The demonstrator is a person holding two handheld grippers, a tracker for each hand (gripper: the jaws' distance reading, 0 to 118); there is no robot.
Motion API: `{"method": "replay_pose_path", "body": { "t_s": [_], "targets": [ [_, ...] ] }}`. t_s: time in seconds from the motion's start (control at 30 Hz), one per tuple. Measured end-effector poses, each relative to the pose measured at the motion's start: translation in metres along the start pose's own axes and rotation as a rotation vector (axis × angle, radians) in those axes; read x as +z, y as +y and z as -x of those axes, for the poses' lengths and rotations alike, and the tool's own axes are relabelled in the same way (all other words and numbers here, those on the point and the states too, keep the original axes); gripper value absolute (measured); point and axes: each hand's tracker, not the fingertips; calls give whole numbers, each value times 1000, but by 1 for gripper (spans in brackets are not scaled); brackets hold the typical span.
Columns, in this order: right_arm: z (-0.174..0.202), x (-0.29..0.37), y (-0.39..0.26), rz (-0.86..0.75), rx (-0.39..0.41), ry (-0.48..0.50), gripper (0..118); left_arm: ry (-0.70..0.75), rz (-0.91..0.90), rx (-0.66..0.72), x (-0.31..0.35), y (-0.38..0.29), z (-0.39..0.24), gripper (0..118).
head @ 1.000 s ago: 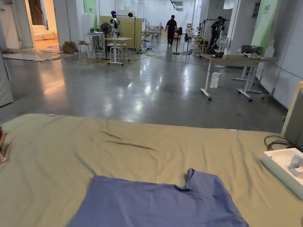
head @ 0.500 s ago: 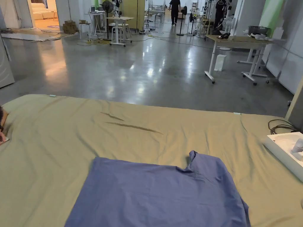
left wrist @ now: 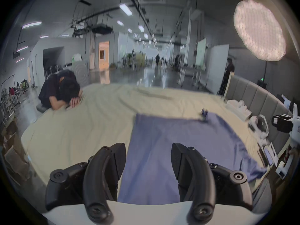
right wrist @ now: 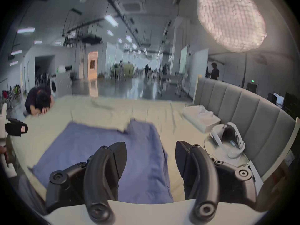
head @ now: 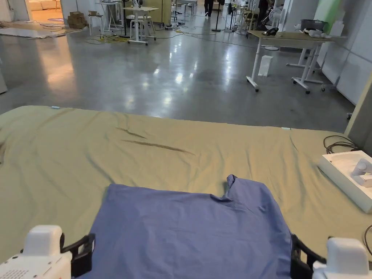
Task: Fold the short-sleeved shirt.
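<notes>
Poised at the lower left of the head view, the left gripper (head: pixel 85 250), black jaws spread wide and empty, just beside the left edge of the blue short-sleeved cotton shirt (head: pixel 189 232); at the lower right, the right gripper (head: pixel 299 258), likewise wide and holding nothing, at the shirt's right edge. Spread flat across the olive-green bed sheet (head: pixel 145 152), lower centre of frame, one sleeve turned up toward the far side. In the left gripper view, the cloth's left border running up between the parted jaws. Likely next: a pinch on each near corner. Best done low and level, biting only the shirt's layers and not the sheet beneath, both sides lifted together to keep the fold square. At the right edge, a white moulded tray (head: pixel 345 181), well apart from the work.
</notes>
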Motion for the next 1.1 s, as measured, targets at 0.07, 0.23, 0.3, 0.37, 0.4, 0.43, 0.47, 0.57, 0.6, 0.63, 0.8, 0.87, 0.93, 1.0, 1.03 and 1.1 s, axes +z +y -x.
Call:
{"method": "replay_pose_path", "body": {
  "t_s": [0.07,0.23,0.3,0.37,0.4,0.43,0.47,0.57,0.6,0.63,0.8,0.87,0.93,1.0,1.03,1.1],
  "targets": [
    [10,-1,11,-71,-34,-6,63,-3,-79,-10,1,16,-16,58],
    [33,-1,29,-179,-27,-59,29,11,-211,-123,3,43,-48,44],
    [36,-1,33,-193,-32,-66,12,48,-230,-154,4,49,-58,14],
    [36,-2,36,-206,-31,-55,0,36,-231,-139,1,53,-56,6],
    [36,-2,36,-212,-26,-61,0,17,-236,-125,3,53,-56,1],
    [36,-1,36,-215,-22,-57,0,29,-234,-116,4,53,-55,1],
    [34,1,37,-219,-22,-40,0,16,-221,-108,3,52,-50,1],
    [34,0,38,-213,-26,-31,0,28,-147,-108,2,45,-40,1],
    [33,-1,37,-205,-28,-20,0,15,-102,-106,0,41,-34,1],
    [32,-3,37,-195,-35,-14,0,6,-51,-99,-2,36,-26,1],
    [33,-14,26,-140,-27,-10,0,50,174,-97,-8,-3,17,1],
    [34,-18,20,-114,-23,-1,0,56,280,-76,-10,-19,37,1],
    [36,-23,15,-88,-20,11,0,57,368,-35,-11,-32,55,1],
    [38,-27,10,-68,-14,20,0,39,435,17,-9,-44,73,1],
    [40,-30,8,-54,-9,24,0,33,473,41,-9,-50,82,1],
    [42,-33,5,-37,-7,33,0,28,524,65,-7,-36,54,5]
  ]
}}
